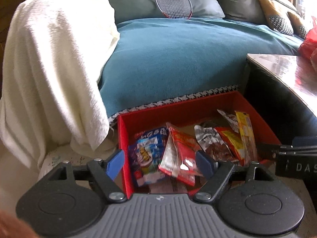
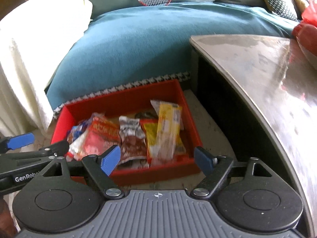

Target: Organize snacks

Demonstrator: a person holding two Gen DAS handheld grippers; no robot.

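Observation:
A red box (image 1: 126, 138) (image 2: 184, 103) stands on the floor in front of the sofa and holds several snack packets. Among them are a blue-and-white packet (image 1: 147, 154), a red packet (image 1: 183, 148) (image 2: 99, 136), a brown-and-silver packet (image 1: 214, 142) (image 2: 131, 140) and a long yellow packet (image 1: 246, 136) (image 2: 167, 130). My left gripper (image 1: 160, 163) is open and empty just above the box's near left side. My right gripper (image 2: 157, 158) is open and empty above the box's near edge. The yellow packet looks blurred in the right wrist view.
A sofa with a teal cover (image 1: 178, 59) (image 2: 128, 45) lies behind the box. A white blanket (image 1: 53, 69) hangs at the left. A badminton racket (image 1: 174, 2) leans on a cushion. A shiny table (image 2: 267, 79) stands right of the box, with a red bag (image 2: 307, 31) on it.

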